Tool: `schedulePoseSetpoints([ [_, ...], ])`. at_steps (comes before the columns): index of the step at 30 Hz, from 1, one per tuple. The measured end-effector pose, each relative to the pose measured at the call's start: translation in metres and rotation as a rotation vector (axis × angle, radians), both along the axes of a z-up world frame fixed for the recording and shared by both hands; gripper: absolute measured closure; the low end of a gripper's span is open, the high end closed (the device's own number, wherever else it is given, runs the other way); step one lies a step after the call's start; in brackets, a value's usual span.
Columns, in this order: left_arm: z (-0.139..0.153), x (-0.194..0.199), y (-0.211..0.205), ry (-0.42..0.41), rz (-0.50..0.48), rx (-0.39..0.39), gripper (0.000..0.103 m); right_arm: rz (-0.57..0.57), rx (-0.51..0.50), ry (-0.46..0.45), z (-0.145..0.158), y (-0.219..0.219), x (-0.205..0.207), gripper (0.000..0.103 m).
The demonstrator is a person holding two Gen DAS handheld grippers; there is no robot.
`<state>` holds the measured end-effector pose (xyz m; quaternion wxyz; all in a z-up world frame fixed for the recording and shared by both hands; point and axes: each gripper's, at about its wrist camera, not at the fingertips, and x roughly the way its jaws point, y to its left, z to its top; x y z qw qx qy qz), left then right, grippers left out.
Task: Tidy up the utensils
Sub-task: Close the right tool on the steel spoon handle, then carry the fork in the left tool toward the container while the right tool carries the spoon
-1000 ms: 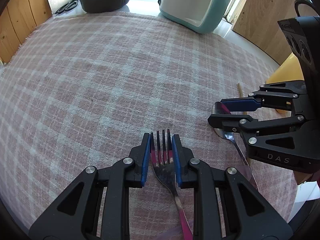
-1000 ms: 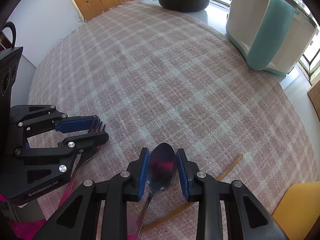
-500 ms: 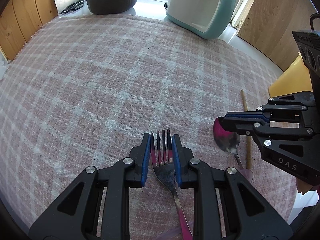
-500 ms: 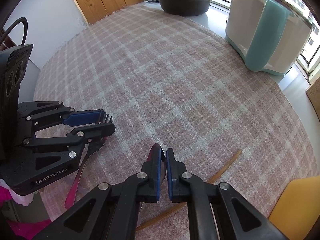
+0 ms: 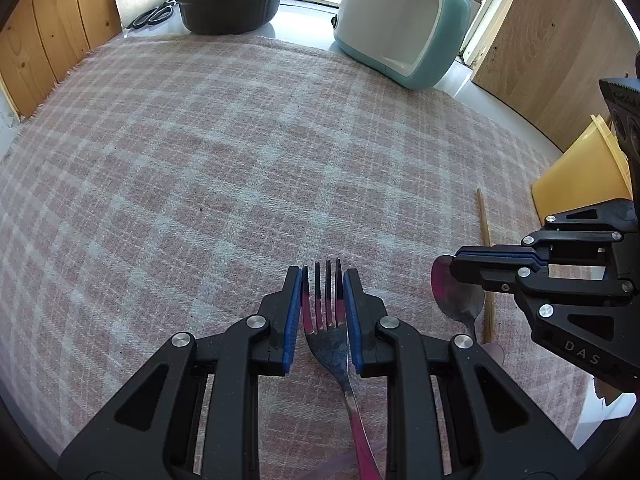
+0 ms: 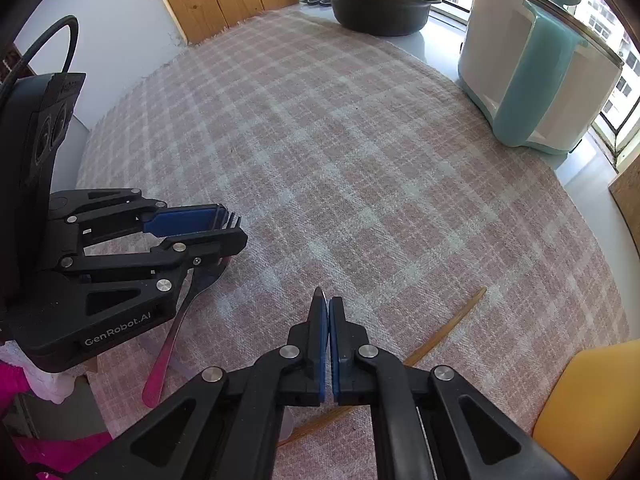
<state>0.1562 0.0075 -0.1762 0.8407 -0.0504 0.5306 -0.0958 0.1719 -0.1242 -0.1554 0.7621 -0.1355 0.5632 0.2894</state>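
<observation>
Tablecloth [image 5: 208,168]: pink and white plaid weave, frayed at the far edge, spread over most of the tabletop; every utensil rests on or hangs just over it.
Rice cooker [image 6: 536,76]: white body with pale blue panels and a glass lid, standing at the far right by the window.
Casserole pot [image 5: 228,8]: dark grey with a yellow lid, on the bare counter past the cloth's far edge; black-handled scissors [image 5: 154,16] lie just left of it.
Yellow container [image 5: 580,176]: near the cloth's right edge, only partly in frame.
Left gripper [image 5: 322,300]: jaws narrowly parted, blue pads pressed to both sides of the fork's head.
Right gripper [image 6: 329,320]: jaws brought nearly together, the spoon's bowl pinched flat between the pads.
Fork [image 5: 326,320]: shiny metal, four tines pointing away past the pad tips, handle trailing back with a magenta reflection along it; near the front of the cloth, left of the spoon.
Spoon [image 5: 456,300]: polished steel, bowl tinted pink by reflection, sticking out from the right gripper's pads; only a thin edge shows in the right wrist view.
Chopstick [image 6: 448,326]: a slim wooden stick lying flat on the cloth, just beside the spoon, running under the right gripper.
</observation>
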Motion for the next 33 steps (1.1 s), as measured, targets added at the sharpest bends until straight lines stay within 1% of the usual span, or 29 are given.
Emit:
schedulePoseSetpoints([
  [5, 0.002, -0.001, 0.0, -0.003, 0.006, -0.001, 0.083, -0.011, 0.01, 0.039, -0.004, -0.003, -0.002, 0.103],
  [12, 0.005, -0.004, 0.002, -0.007, 0.011, -0.006, 0.083, 0.011, 0.006, 0.053, -0.006, 0.004, -0.009, 0.103],
  [16, 0.006, -0.005, 0.002, -0.009, 0.013, -0.008, 0.083, 0.029, -0.008, 0.059, -0.009, 0.009, -0.012, 0.103],
  [21, 0.007, -0.006, 0.003, -0.007, 0.008, -0.006, 0.083, 0.044, -0.047, 0.044, -0.017, 0.015, -0.017, 0.103],
  [27, 0.016, -0.008, 0.005, -0.014, 0.009, -0.032, 0.084, 0.014, -0.029, 0.021, -0.005, 0.006, -0.016, 0.103],
  [33, 0.038, -0.011, 0.002, -0.046, -0.001, -0.063, 0.084, -0.006, 0.004, -0.04, 0.027, -0.012, -0.017, 0.103],
])
